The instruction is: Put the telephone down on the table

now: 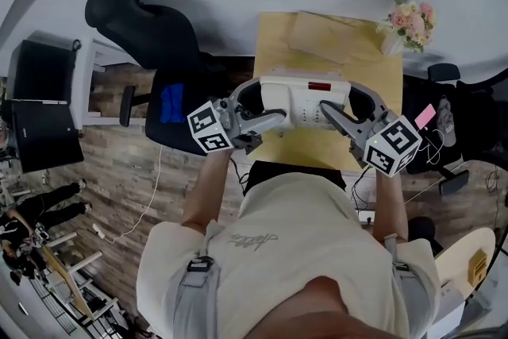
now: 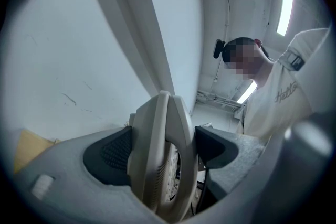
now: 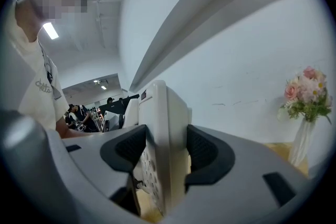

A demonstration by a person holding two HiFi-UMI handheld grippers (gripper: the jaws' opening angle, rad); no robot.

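We held the white telephone [image 1: 305,101] over the near edge of the table [image 1: 373,67]. Our left gripper [image 1: 268,120] and right gripper [image 1: 332,112] each squeezed one side of it.

Arms reach forward, left gripper [image 1: 271,102] and right gripper [image 1: 339,98] clamping the telephone [image 1: 302,104].

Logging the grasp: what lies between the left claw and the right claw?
The cream telephone, as the head view shows. The left claw grips one side and the right claw the other.
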